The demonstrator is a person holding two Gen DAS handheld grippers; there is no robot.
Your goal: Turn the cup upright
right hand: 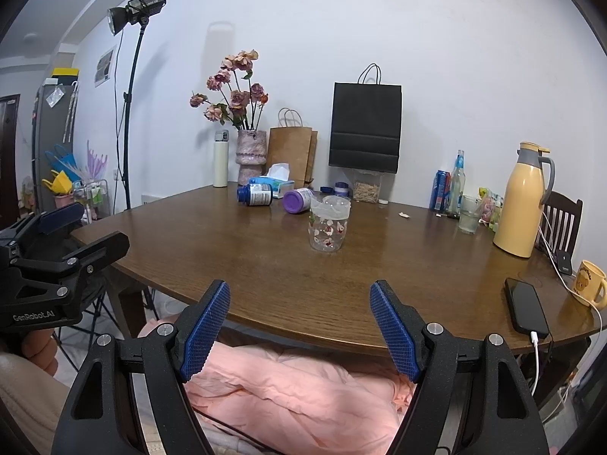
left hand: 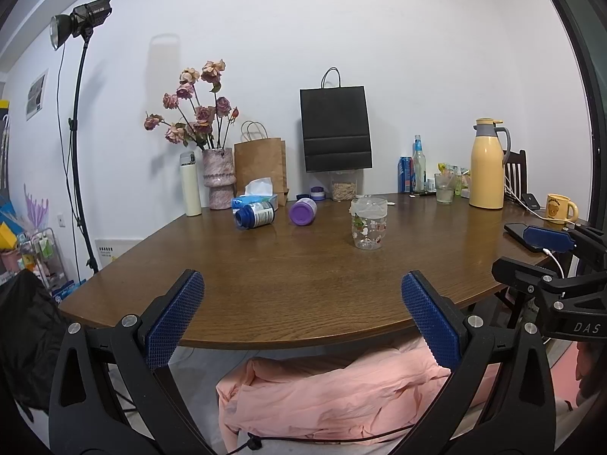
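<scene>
A clear plastic cup [left hand: 368, 223] with a flower print stands on its base, mouth up, on the brown table [left hand: 303, 288]; it also shows in the right wrist view [right hand: 329, 224]. My left gripper [left hand: 302, 316] is open and empty, held at the table's near edge, well short of the cup. My right gripper [right hand: 299, 326] is open and empty, also at the near edge, apart from the cup. Each gripper shows at the side of the other's view: the right gripper [left hand: 546, 254], the left gripper [right hand: 72, 231].
Two bottles lie on their sides behind the cup: a blue-capped one [left hand: 255, 215] and a purple-capped one [left hand: 302, 211]. A vase, a tissue box [left hand: 254, 199], paper bags, a yellow jug [left hand: 487, 165], a glass, a yellow mug [right hand: 590, 280] and a phone [right hand: 525, 305] stand around the table. Pink cloth [right hand: 288, 394] lies below the edge.
</scene>
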